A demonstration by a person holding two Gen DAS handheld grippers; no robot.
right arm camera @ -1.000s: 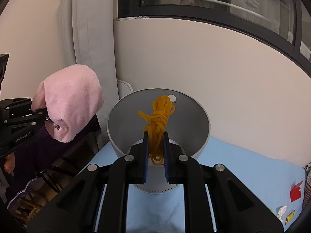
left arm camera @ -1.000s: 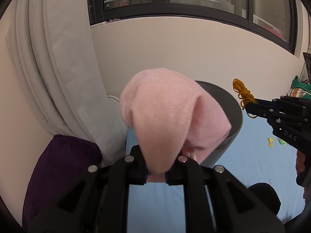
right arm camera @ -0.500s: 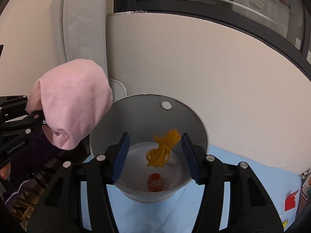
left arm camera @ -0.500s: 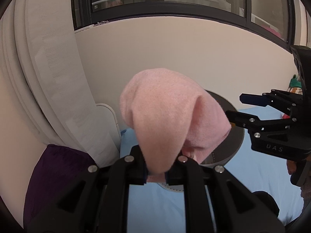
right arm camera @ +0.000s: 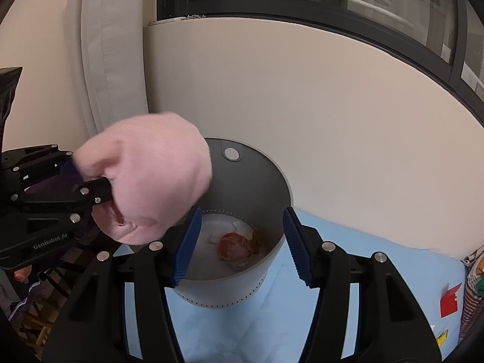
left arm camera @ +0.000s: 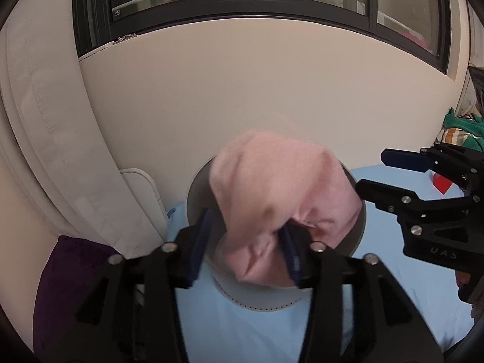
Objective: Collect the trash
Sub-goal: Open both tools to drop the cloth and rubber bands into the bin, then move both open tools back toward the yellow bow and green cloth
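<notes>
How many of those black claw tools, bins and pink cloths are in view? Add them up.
Claw tools: 2, left gripper (jaws opening, pink cloth between them) and right gripper (open)
Grey bin: 1
Pink cloth: 1
Total: 4

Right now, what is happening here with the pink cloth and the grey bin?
A person holds a gripper in each hand over a round grey trash bin on a light blue sheet. The left gripper is opening; the soft pink cloth sits between its fingers, above the bin. The right gripper is open and empty. An orange-red crumpled piece of trash lies in the bin.
</notes>
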